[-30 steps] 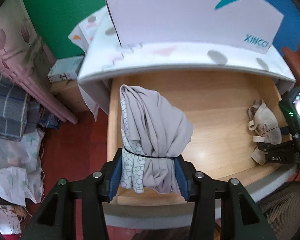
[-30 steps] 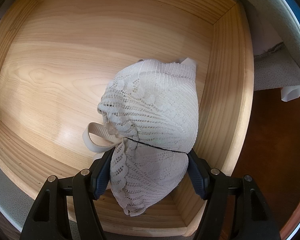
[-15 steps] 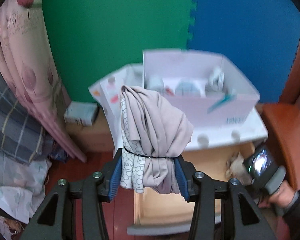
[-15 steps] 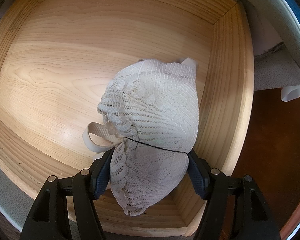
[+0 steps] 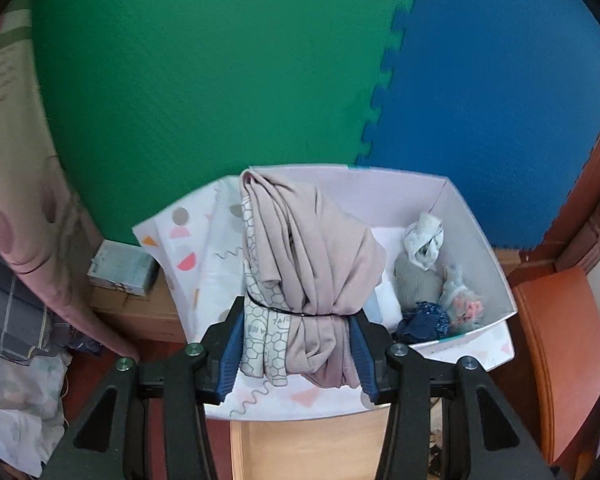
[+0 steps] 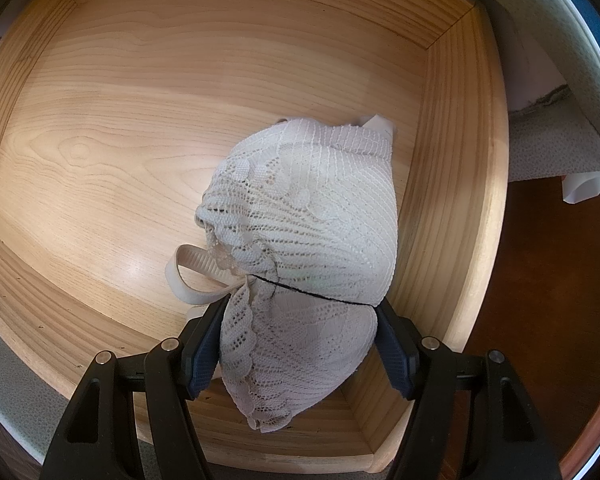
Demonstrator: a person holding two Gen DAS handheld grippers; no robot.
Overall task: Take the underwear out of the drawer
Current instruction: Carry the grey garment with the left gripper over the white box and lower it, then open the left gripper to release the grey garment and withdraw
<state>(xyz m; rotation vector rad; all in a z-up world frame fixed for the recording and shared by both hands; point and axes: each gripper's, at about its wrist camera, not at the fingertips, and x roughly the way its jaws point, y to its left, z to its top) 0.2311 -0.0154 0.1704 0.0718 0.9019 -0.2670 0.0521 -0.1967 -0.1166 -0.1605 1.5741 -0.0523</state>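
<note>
Left hand-held gripper point(image 5: 295, 344) pinching beige underwear point(image 5: 312, 280), right hand-held gripper point(image 6: 300, 344) clamping lace bra point(image 6: 304, 240) in drawer point(image 6: 452, 160)

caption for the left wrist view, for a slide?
Left gripper clamps bunched beige underwear in front of the white box already holding other garments, above the wooden drawer.

Left wrist view: beige garment bundle point(image 5: 308, 272) hides the middle of the white box point(image 5: 480, 240) and part of its contents. Drawer point(image 5: 312, 444) cut off by the bottom edge; only a strip of wood shows. Small items in the box too small to identify. Left margin blurred.

Right wrist view: lace bra point(image 6: 304, 248) covers the drawer floor beneath; strap point(image 6: 187, 276) end hidden behind a pad.
</note>
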